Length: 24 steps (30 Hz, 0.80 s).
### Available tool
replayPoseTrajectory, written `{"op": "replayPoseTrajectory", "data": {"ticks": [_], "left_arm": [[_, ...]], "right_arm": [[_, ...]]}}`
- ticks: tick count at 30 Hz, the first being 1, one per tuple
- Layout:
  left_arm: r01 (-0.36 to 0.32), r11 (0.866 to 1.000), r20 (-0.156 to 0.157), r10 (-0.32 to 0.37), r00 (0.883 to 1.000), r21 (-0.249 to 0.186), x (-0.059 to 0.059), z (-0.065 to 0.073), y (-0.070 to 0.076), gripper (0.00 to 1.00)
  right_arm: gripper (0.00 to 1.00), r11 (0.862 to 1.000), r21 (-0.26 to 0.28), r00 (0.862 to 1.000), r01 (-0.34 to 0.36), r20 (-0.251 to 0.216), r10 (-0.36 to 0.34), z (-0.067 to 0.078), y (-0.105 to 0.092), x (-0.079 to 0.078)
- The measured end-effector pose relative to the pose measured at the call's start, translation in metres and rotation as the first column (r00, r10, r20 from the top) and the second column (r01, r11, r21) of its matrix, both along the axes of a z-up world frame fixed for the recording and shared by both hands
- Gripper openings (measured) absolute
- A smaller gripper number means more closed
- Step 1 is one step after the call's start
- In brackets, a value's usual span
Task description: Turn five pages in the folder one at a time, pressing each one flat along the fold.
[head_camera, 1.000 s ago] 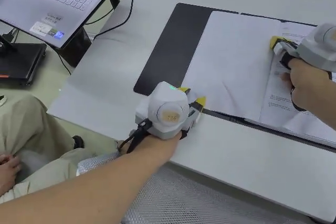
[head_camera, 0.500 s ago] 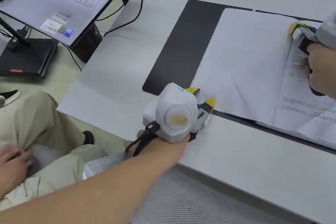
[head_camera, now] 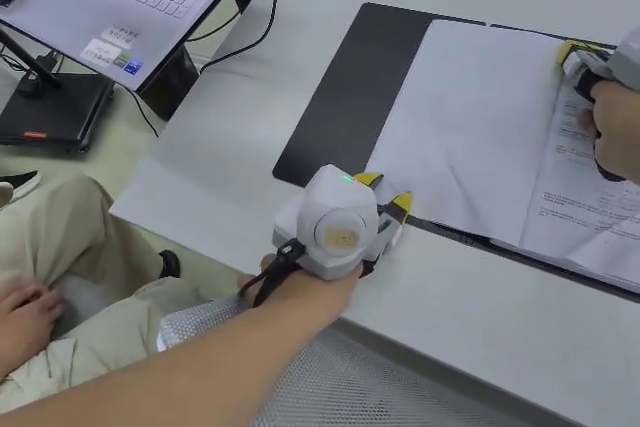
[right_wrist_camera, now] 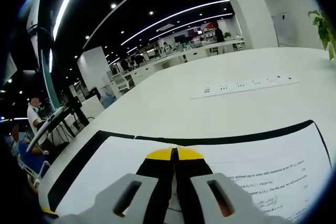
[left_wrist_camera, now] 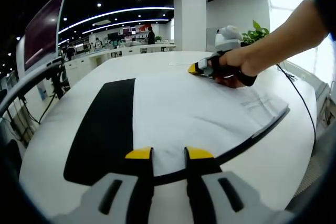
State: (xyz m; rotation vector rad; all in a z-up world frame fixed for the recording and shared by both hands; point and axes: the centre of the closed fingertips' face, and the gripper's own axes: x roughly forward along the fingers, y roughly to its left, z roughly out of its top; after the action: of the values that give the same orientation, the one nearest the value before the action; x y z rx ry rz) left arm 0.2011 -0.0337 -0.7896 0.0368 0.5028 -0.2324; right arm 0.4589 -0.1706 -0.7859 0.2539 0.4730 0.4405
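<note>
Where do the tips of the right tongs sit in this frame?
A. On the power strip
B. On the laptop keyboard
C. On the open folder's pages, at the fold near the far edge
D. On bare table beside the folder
C: the right tongs, shut, have their yellow tips on the pages of the open folder, where the blank sheet meets the printed one, near the far edge.

Left hand-held gripper: rounded white shell, green light on top, black wrist strap, black yellow-tipped jaws, and the right hand-held gripper shows grey-white with yellow tips.
</note>
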Motion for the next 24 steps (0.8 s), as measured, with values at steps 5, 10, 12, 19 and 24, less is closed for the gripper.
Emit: {"op": "replayPoseTrajectory", "data": {"ticks": [5,10,12,19,24], "left_arm": [[0.001,1.0,0.002,-0.001,1.0,0.001,0.0,0.0,0.0,0.22],[0.001,1.0,0.005,-0.001,1.0,0.001,0.0,0.0,0.0,0.22],[0.001,1.0,0.006,-0.001,1.0,0.001,0.0,0.0,0.0,0.22],[0.001,1.0,0.007,-0.001,1.0,0.003,0.0,0.0,0.0,0.22],[0.001,1.0,0.007,-0.001,1.0,0.005,0.0,0.0,0.0,0.22]], "right_arm": [[0.0,1.0,0.003,1.0,-0.015,0.018,0.015,0.003,0.003,-0.018],[0.0,1.0,0.007,0.999,-0.026,0.022,0.026,0.005,0.005,-0.03],[0.0,0.999,0.008,0.999,-0.032,0.023,0.032,0.006,0.006,-0.036],[0.0,0.999,0.013,0.999,-0.043,0.025,0.042,0.006,0.006,-0.052],[0.0,0.999,0.019,0.998,-0.05,0.023,0.05,0.005,0.007,-0.062]]}}
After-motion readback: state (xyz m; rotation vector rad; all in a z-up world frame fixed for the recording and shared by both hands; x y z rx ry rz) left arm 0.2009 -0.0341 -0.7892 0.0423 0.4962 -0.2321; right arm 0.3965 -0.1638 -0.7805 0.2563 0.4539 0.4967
